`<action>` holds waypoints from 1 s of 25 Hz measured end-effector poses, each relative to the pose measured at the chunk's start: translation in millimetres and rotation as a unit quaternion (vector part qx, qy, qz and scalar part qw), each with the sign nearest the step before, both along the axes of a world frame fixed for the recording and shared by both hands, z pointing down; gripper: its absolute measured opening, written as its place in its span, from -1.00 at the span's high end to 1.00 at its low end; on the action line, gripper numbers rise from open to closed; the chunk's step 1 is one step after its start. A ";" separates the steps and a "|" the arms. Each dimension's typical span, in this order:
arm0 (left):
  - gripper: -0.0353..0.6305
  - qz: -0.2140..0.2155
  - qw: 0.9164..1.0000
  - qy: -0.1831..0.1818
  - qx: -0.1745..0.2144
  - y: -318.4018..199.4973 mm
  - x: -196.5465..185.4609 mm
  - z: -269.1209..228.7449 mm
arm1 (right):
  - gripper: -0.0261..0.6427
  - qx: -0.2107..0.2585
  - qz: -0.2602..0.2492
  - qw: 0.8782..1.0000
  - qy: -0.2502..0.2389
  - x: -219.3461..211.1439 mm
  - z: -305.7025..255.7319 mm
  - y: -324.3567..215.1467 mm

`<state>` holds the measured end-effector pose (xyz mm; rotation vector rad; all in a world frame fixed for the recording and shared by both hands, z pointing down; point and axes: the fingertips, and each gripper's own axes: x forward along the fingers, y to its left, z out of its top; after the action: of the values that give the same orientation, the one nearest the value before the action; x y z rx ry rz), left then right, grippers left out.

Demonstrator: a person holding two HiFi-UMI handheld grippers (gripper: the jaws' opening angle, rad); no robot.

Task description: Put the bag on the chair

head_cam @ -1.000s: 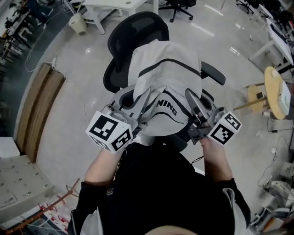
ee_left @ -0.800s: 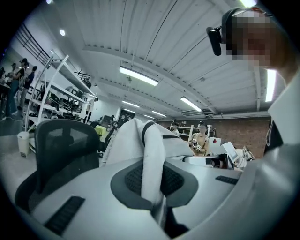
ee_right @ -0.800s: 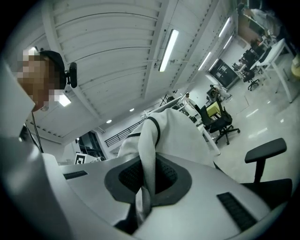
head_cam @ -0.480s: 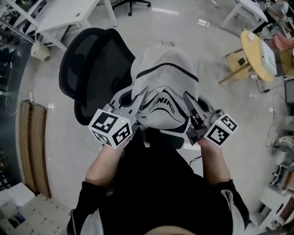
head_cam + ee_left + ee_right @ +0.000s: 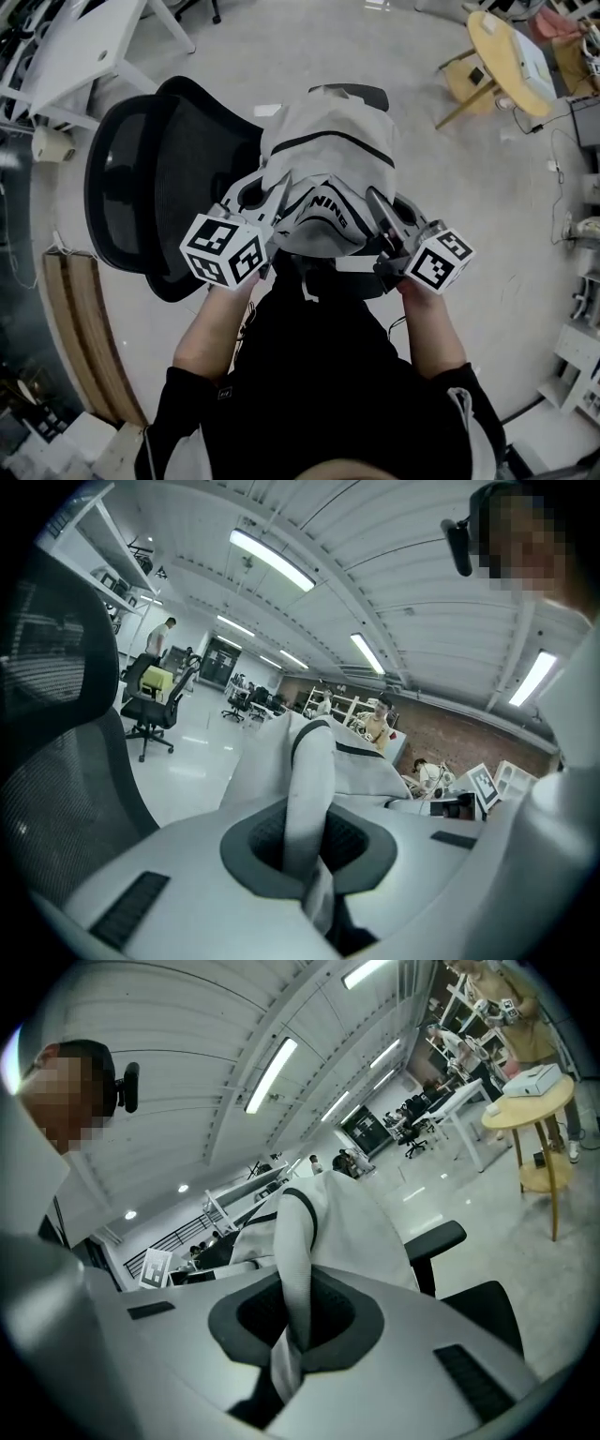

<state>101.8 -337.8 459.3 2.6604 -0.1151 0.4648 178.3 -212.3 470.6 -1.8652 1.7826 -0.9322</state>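
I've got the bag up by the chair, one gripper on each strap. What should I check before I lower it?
1. Left gripper shut on its strap: ok.
2. Right gripper shut on the other strap: ok.
3. Bag hangs upright between both grippers: ok.
4. Chair beside the bag, backrest at its left in the head view: ok.
5. Seat lined up under the bag: hidden by the bag in the head view, cannot tell.
6. Armrest clearance beyond the bag: cannot tell.
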 end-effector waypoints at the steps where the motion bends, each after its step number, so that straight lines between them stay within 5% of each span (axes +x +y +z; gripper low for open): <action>1: 0.81 0.002 1.000 -0.006 -0.005 -5.0 4.4 6.5 | 0.83 -0.004 0.004 1.000 -0.004 2.1 6.2 -2.8; 7: 0.81 0.016 0.999 -0.033 -0.011 -29.0 35.0 38.4 | 0.83 -0.013 0.033 0.998 -0.051 23.9 40.2 -20.7; 12: 0.81 0.003 0.999 -0.041 -0.009 -58.8 56.6 55.9 | 0.83 -0.009 0.036 0.998 -0.041 45.9 55.9 -48.2; 25: 0.77 -0.011 0.990 -0.123 -0.062 -69.1 59.0 164.2 | 0.82 -0.112 0.043 0.990 -0.070 49.0 158.3 -53.6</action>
<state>160.7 -406.9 623.5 2.4682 -0.1824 0.7656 227.3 -265.9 628.8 -1.9386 1.5568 -1.2419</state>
